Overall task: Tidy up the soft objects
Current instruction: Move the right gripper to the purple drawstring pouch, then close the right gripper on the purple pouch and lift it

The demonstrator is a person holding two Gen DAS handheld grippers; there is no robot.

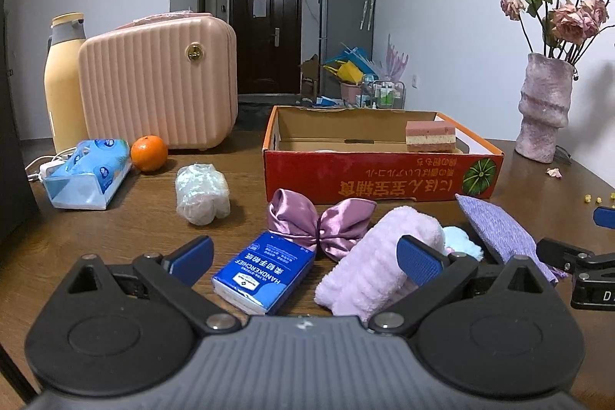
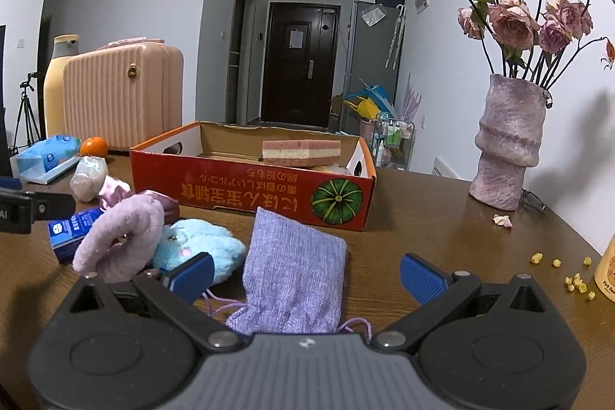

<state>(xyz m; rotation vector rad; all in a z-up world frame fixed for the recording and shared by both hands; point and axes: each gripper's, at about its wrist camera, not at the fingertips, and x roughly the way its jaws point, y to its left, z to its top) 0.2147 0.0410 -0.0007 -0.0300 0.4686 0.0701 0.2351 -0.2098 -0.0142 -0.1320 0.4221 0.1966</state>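
The soft things lie in a bunch low in the frame, just in front of the red cardboard box (image 1: 380, 171), likely waiting to go in. The left gripper (image 1: 305, 258) has its jaws apart around a blue tissue pack (image 1: 265, 273) and a fluffy pink towel roll (image 1: 378, 266). The right gripper (image 2: 305, 273) has its jaws apart around a purple knit pouch (image 2: 294, 281). The fuzzy light blue toy (image 2: 200, 248) is partly hidden behind the towel. What lies deep in the box is hard to see.

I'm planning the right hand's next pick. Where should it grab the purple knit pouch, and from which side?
Probably from above, across the narrow width of the purple knit pouch at mid-body. It lies flat on the table between the open fingers of the right hand-held gripper, its long axis pointing toward the cardboard box; avoid the loose drawstring end.
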